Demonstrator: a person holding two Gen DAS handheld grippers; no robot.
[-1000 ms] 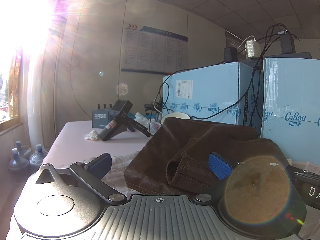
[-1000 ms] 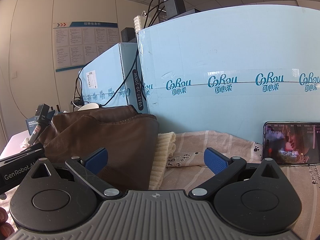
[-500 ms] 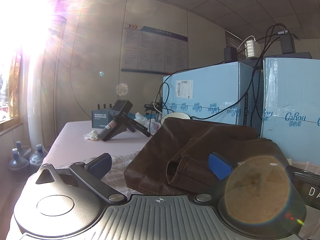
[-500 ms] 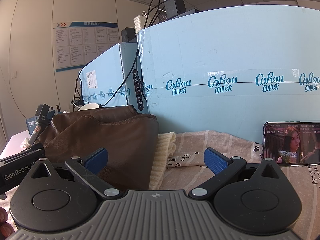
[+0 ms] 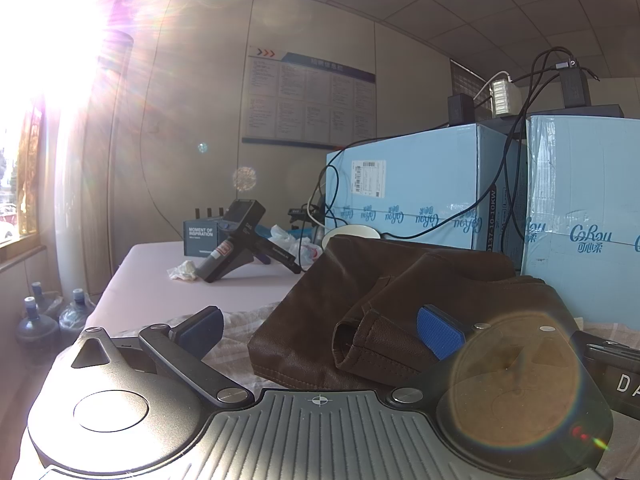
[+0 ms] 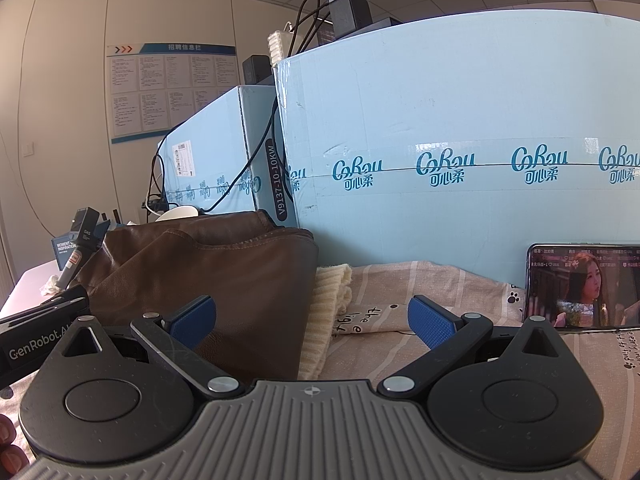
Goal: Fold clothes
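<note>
Two hand-held claws hover low over a cluttered counter (image 5: 144,280), both spread wide and gripping nothing. The left claw (image 5: 320,328) points at a folded brown leather jacket (image 5: 400,292) lying in a heap just beyond its blue pads, one cuff opening toward the camera. The right claw (image 6: 312,316) faces the same jacket (image 6: 224,280) from the other side; the garment fills the left half of its view, resting on a beige printed cloth (image 6: 432,284) that covers the near counter. A cream knitted piece (image 6: 328,316) sits tucked against the jacket's right edge, between the right claw's fingers.

Behind the clothing, two pale blue cardboard boxes (image 6: 460,128) stand at the far side, with black cables and chargers on top. A phone (image 6: 584,288), propped against the right box, shows a video. At far left a spare handheld device (image 5: 240,240) stands on the bare counter beside a crumpled tissue (image 5: 184,270). Strong sunlight flares through the window at left, above water bottles (image 5: 48,316) on the floor.
</note>
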